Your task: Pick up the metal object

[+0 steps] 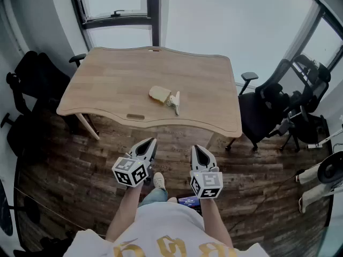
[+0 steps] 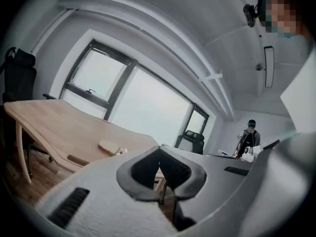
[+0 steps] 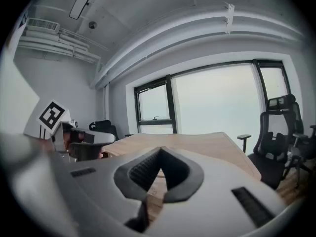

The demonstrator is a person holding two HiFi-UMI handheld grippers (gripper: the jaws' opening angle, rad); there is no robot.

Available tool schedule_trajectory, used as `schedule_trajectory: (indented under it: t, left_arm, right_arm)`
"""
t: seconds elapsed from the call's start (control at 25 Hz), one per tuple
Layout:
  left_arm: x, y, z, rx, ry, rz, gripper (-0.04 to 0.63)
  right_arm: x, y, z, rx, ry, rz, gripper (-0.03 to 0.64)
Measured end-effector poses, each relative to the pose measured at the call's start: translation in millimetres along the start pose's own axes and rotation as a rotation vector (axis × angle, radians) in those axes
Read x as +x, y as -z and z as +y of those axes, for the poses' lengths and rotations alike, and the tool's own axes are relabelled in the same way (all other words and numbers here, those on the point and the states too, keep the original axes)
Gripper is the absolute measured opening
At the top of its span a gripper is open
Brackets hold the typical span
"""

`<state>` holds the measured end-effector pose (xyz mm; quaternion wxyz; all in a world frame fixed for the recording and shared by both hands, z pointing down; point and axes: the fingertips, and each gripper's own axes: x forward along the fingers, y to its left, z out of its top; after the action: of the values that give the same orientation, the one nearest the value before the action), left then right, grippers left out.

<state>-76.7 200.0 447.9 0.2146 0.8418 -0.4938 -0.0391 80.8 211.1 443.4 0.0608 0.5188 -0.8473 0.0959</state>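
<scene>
The fingers [image 2: 143, 169] of the left gripper [image 1: 151, 143] are pressed together at their tips. Only an empty diamond-shaped hollow shows between the dark pads, and nothing is held. The right gripper [image 1: 196, 149] is the same, its fingers [image 3: 140, 174] meeting at the tips around an empty hollow. In the head view both grippers sit low in the middle of the frame, side by side and a little apart, over the dark plank floor [image 1: 80, 165]. They point up the frame toward the near edge of the table [image 1: 112, 79] and stop short of it. Each carries a marker cube [image 1: 130, 172] at its rear, with the person's forearms running down to the bottom edge and a shoe [image 1: 159, 181] showing between them. The metal object [image 1: 174, 101], small and pale, lies on the light wooden table just right of the frame's centre, well apart from both grippers. It lies right against a flat tan piece [image 1: 159, 94] on its left; what that piece is cannot be told. Black office chairs [image 1: 268, 108] stand at the table's right and left sides, and a window [image 1: 115, 1] fills the top of the frame. At the right of the left gripper view a person [image 2: 248, 135] stands far off.
</scene>
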Motion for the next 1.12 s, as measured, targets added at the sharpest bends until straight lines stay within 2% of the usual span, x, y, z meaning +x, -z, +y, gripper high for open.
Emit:
schedule_trajectory:
  t: [0.16,0.32,0.48,0.64,0.76,1.12]
  left_arm:
    - [-0.2,-4.0,-7.2,0.007,0.019,-0.002,0.018]
    - [-1.3,0.9,-12.0,0.045,0.018,0.017,0.018]
    - [-6.2,6.0,-10.3,0.001,0.006,0.002,0.020]
    - [-7.0,5.4,-6.0,0.006,-0.015,-0.001,0.018]
    - [-3.3,4.5,0.4,-0.023,-0.022,-0.004,0.018]
    - [58.2,-1.1,34.1,-0.081,-0.007,0.002,0.020]
  right_arm:
    - [-3.7,-0.7,-0.8,-0.003,-0.003,0.002,0.011]
    - [-6.2,3.7,-3.3,-0.002,-0.007,0.011,0.011]
    - [-9.9,6.1,-4.2,0.014,-0.001,0.008,0.011]
    - [-10.8,5.3,-7.0,0.005,0.004,0.000,0.011]
    - [-6.3,5.0,-10.9,0.004,0.004,0.003,0.011]
    - [46.4,10.8,-40.6,-0.012,0.031,0.038,0.011]
